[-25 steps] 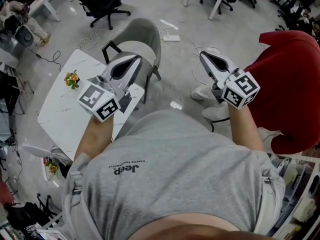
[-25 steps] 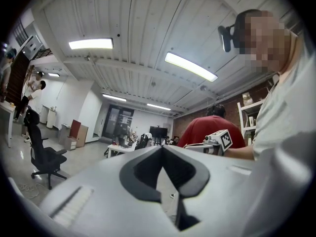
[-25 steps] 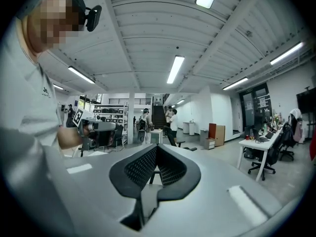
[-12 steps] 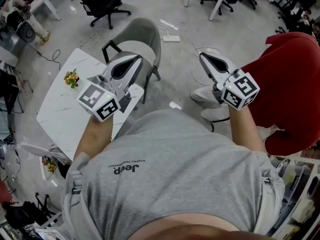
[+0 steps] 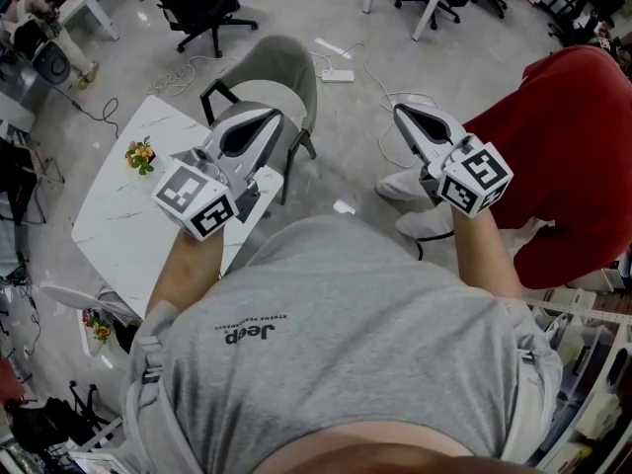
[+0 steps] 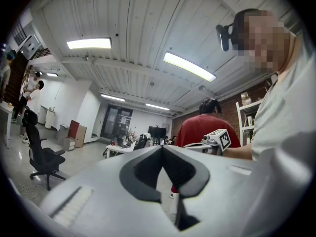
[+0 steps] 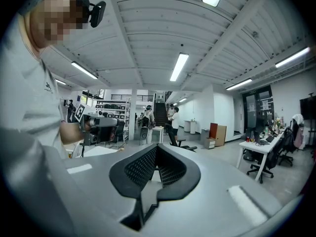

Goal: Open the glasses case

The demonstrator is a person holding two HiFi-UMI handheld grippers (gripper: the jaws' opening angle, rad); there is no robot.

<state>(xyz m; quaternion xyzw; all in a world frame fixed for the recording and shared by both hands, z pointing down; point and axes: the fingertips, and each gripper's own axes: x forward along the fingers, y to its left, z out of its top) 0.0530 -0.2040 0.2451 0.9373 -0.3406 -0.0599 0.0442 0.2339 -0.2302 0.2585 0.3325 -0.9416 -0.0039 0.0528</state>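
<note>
No glasses case shows in any view. In the head view my left gripper [image 5: 263, 116] is held level at chest height, above the edge of a white marble table [image 5: 123, 200]. Its jaws meet at the tip with nothing between them, as the left gripper view [image 6: 162, 147] confirms. To the right, my right gripper [image 5: 403, 110] is also held level over the floor. In the right gripper view [image 7: 156, 146] its meshed jaws touch at the tip and hold nothing. Each gripper view catches the other gripper to the side: the right gripper [image 6: 217, 139] and the left gripper [image 7: 96, 123].
A small bunch of flowers [image 5: 142, 155] sits on the marble table. A grey chair [image 5: 283, 71] stands past it. A person in red [image 5: 578, 156] stands close on the right. A power strip [image 5: 338, 75] and cables lie on the floor, with black office chairs [image 5: 202, 6] farther off.
Both grippers have stayed where they were, still shut. The person in red at the right has shifted a little farther right.
</note>
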